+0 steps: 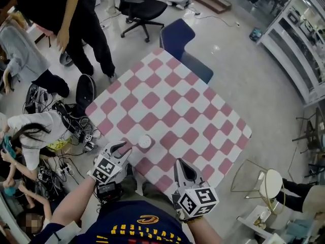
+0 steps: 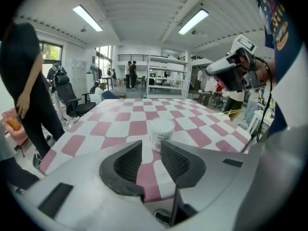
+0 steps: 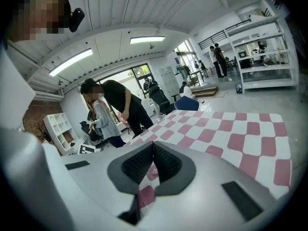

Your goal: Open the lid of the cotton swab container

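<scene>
A small white round cotton swab container (image 1: 144,142) with its lid on stands on the pink-and-white checked table (image 1: 172,100), close to the near left edge. My left gripper (image 1: 121,147) hovers just left of it, over the table's edge. In the left gripper view the container (image 2: 161,133) stands upright a little beyond the left gripper (image 2: 151,147), whose jaws are open with a narrow gap and nothing between them. My right gripper (image 1: 183,165) sits over the table's near edge, right of the container, with its jaws shut and empty (image 3: 153,148). It also shows from the left gripper view (image 2: 233,71).
A blue chair (image 1: 177,37) stands at the table's far corner and a black office chair (image 1: 134,6) behind it. A person in black (image 1: 66,19) stands at the left, and others sit near the cables on the floor (image 1: 66,121). A white stool (image 1: 271,182) is at the right.
</scene>
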### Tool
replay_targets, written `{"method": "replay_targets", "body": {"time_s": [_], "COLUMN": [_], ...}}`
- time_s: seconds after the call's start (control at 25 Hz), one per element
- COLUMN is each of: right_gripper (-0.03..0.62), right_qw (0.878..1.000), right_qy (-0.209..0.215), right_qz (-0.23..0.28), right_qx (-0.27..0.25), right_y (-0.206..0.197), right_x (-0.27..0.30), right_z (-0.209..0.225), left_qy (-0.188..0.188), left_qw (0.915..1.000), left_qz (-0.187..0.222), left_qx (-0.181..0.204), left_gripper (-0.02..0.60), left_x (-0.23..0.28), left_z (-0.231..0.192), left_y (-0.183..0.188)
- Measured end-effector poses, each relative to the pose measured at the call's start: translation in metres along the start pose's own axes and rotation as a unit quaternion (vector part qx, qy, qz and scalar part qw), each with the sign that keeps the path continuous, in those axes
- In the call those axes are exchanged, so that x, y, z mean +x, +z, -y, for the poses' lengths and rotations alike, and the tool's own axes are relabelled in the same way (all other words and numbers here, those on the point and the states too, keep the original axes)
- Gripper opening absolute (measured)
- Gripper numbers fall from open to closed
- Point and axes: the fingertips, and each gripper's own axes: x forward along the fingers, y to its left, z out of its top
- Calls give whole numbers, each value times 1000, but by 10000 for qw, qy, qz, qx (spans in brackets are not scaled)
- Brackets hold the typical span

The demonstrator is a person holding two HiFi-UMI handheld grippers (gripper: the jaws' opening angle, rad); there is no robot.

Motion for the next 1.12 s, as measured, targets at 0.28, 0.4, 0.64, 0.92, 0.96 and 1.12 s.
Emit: {"method": "replay_targets", "body": {"time_s": [0.28,0.4,0.64,0.92,0.96,1.12], "right_gripper": [11,11,11,11,11,11], "right_qw": [9987,9978,9945,9898,9894,9887], "right_qy": [-421,-571,-887,-1174,-1196,-1243], "right_qz": [149,233,439,577,591,605], "right_qx": [241,241,355,557,570,573], "right_y": [3,7,12,10,10,10], "right_x": [5,1,-17,-32,-33,-35], "right_z": [0,0,8,20,20,22], "left_qy": [-764,-944,-942,-965,-947,-828], "left_qw": [9951,9930,9934,9920,9922,9938], "left_qz": [-389,-390,-436,-555,-564,-520], "left_qx": [487,597,483,594,577,523], "left_gripper": [230,239,272,273,273,270], "left_x": [48,64,86,99,100,105], "left_z": [12,21,25,33,34,32], "left_y": [-19,-15,-12,-12,-12,-9]}}
